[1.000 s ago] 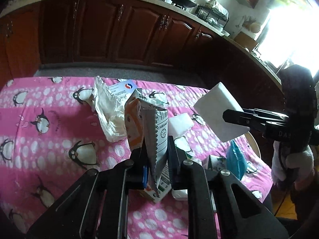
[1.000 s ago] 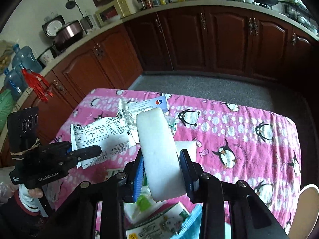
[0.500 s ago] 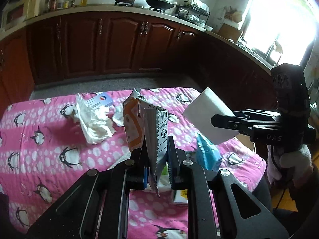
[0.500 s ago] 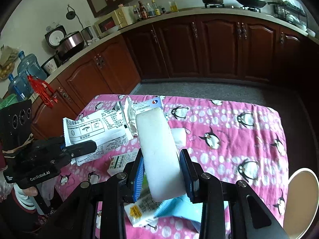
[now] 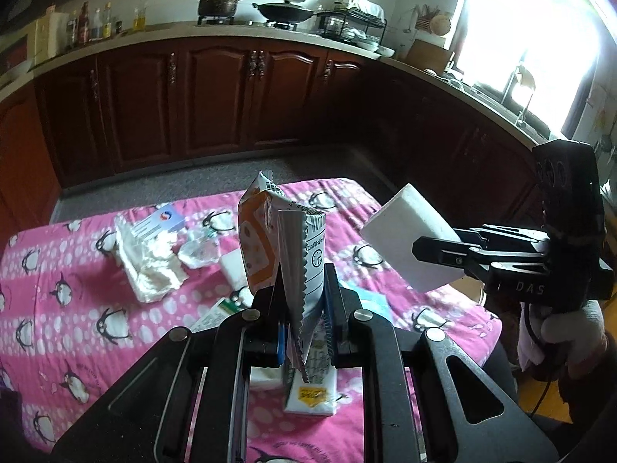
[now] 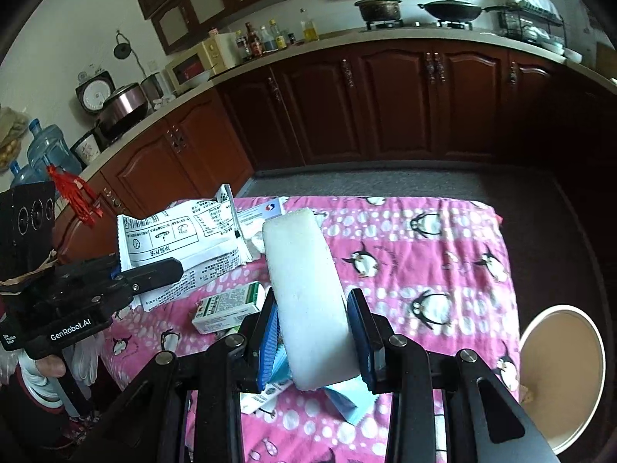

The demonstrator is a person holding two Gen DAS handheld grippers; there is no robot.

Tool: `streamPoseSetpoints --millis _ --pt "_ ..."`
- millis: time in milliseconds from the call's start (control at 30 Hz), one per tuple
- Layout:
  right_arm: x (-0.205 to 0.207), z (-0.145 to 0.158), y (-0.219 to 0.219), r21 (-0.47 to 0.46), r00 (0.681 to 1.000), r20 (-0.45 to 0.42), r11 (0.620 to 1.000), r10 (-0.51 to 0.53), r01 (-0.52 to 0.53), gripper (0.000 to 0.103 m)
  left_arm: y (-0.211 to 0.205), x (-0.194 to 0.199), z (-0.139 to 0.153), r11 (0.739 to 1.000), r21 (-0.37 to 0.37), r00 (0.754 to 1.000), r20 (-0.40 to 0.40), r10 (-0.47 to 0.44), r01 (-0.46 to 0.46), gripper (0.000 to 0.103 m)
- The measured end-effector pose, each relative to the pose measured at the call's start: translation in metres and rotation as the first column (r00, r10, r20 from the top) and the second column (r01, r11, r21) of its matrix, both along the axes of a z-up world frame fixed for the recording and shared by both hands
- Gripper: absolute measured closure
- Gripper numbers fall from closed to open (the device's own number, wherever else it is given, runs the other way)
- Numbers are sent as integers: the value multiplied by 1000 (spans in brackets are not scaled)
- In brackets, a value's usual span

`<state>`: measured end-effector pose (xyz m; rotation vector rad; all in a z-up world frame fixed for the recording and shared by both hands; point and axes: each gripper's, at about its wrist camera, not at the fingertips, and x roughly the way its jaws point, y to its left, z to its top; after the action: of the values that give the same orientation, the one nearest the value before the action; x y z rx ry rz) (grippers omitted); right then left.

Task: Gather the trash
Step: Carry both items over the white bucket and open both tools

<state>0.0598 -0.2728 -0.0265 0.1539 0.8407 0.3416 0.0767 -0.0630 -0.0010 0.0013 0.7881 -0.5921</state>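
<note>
Left gripper (image 5: pixel 304 320): fingers clamped on an upright snack wrapper (image 5: pixel 283 247), held above the pink penguin cloth (image 5: pixel 77 308). Crumpled tissue (image 5: pixel 148 266), a card (image 5: pixel 160 220) and a small box (image 6: pixel 227 306) lie scattered on the cloth. Right gripper (image 6: pixel 314 341): fingers pressed on a white foam block (image 6: pixel 308 293), raised over the cloth's right edge. Beige bin (image 6: pixel 559 366) stands just beside that edge; open floor beyond the far edge.
</note>
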Motion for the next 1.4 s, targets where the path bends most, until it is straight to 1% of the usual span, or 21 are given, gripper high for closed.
streamPoseSetpoints --millis 267,467,800,1000,1133,1400 --pt "-12 5 -29 5 998 15 998 -59 59 70 -33 -4 11 999 21 998 22 -51 50 90" --pt "-22 6 -53 3 993 19 994 -114 114 70 -60 -6 16 995 23 994 34 -103 102 90" --pt "-37 6 -109 6 973 10 973 -231 231 70 -131 -15 21 974 41 973 42 -227 225 90" --pt "-48 2 -146 -1 954 2 954 -300 300 70 -173 -21 19 957 48 957 31 -287 286 90" --pt "-55 -2 -171 -12 937 -11 937 -349 348 70 -203 -24 15 945 58 947 7 -322 321 90" --pt "-74 -21 -222 -41 893 -51 894 -447 446 70 -263 -33 -9 912 51 913 -61 -404 407 90"
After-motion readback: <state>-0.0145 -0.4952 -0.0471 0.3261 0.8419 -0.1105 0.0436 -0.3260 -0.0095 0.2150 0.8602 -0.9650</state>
